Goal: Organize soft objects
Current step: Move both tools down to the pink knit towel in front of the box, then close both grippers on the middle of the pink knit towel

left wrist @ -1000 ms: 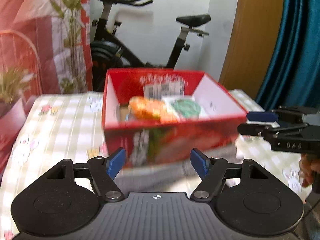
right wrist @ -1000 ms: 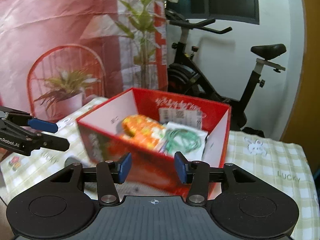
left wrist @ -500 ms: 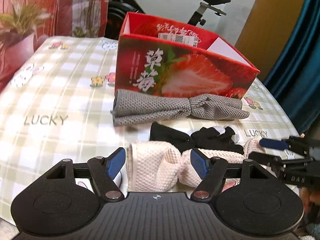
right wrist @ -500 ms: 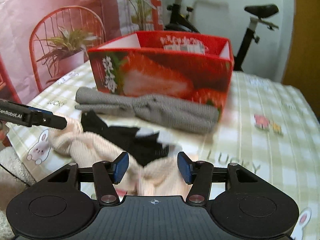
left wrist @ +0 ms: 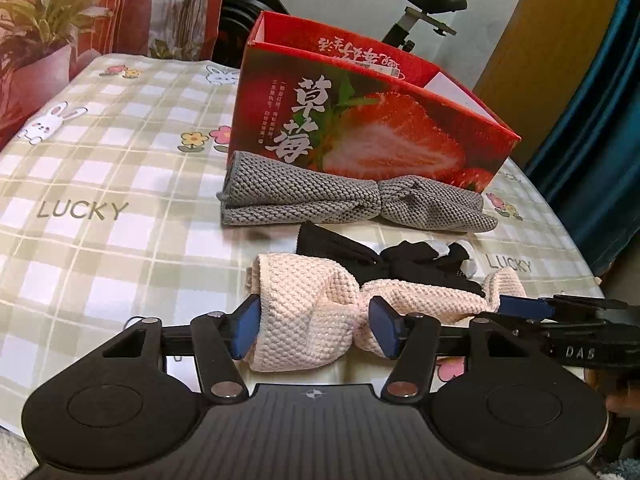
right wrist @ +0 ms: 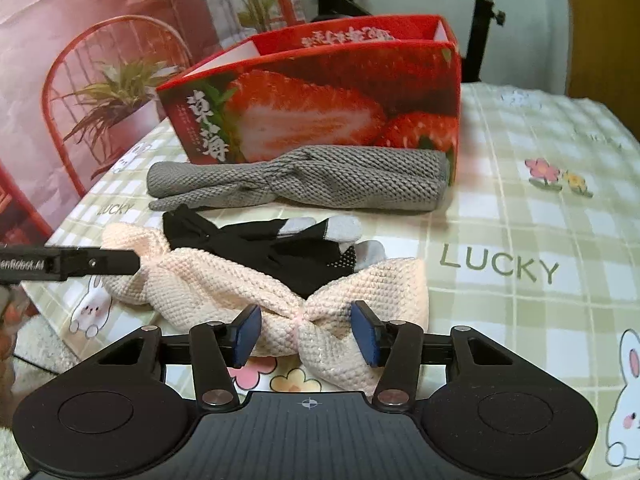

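- Headband (left wrist: pixel 308 312) of pale pink waffle knit lies nearest the table's front edge on a checked tablecloth (left wrist: pixel 100 184), cinched at its middle like a bow, with a black glove (left wrist: pixel 404 264) touching its far side and a grey knitted headband (left wrist: pixel 340 200) beyond that, against the foot of a red strawberry box (left wrist: pixel 372 132)
- Left gripper (left wrist: pixel 316 328) straddles one lobe of the pink band, jaws at a middling width and closing; one blue pad touches the knit's outer edge, the other stands just beside the cinch, so no squeeze shows yet
- Right gripper (right wrist: pixel 306 334) straddles the band from the other side, in its own view bracketing the cinched centre (right wrist: pixel 298 316); its jaws are also closing, with knit between the pads but clear of both
- Judged from the weave, the band looks light, soft and limp: it should compress easily, sag from any single hold, and give little risk of damage or slipping against the pads
- Best hold appears to be one lobe per gripper, or the knot where the fabric bunches thickest; a shallow pinch may catch only loose loops
- Glove fingertips (right wrist: pixel 344 226) lie close behind, so a deep bite could snag them too
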`<state>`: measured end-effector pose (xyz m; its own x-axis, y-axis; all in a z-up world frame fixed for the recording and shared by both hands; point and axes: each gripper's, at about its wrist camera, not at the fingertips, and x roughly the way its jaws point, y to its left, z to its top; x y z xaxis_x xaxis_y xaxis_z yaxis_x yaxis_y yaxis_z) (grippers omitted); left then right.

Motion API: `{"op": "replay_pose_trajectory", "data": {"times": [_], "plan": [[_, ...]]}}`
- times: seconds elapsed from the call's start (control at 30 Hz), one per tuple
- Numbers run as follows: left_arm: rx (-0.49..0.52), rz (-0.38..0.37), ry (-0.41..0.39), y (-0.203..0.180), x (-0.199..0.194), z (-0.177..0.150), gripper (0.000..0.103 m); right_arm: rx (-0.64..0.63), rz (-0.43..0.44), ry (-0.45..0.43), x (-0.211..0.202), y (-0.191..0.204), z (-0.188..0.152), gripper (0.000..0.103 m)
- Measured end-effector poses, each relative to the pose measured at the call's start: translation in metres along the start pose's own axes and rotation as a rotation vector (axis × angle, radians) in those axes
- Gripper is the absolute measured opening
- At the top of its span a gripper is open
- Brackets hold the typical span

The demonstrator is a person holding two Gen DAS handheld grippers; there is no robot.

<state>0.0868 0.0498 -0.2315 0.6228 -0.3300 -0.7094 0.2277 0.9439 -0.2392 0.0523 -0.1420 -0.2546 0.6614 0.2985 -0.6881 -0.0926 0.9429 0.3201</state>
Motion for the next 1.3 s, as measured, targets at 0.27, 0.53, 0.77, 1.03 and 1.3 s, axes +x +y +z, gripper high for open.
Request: {"op": "replay_pose_trajectory", "data": {"times": [0.27, 0.53, 0.77, 1.03, 1.3], "plan": [[0.012, 0.061, -0.149, -0.002, -0.032, 0.006, 0.049, 0.031, 0.008, 0.001, 0.013, 0.001, 0.006, 0.041], [0.049, 0.018, -0.072, -0.013, -0.02, 0.006, 0.048, -0.027, 0.01, -0.01, 0.02, 0.017, 0.007, 0.041], [-0.019, 0.003, 0.038, 0.001, 0.006, -0.002, 0.046, 0.0, 0.034, -0.026, 0.013, 0.011, 0.004, 0.043], [-0.03, -0.003, 0.062, 0.006, 0.016, -0.004, 0.046, 0.084, 0.057, -0.057, 0.007, 0.001, 0.007, 0.044], [-0.019, 0.004, 0.06, 0.004, 0.02, -0.005, 0.046, 0.048, 0.012, -0.037, 0.016, 0.008, 0.004, 0.041]]}}
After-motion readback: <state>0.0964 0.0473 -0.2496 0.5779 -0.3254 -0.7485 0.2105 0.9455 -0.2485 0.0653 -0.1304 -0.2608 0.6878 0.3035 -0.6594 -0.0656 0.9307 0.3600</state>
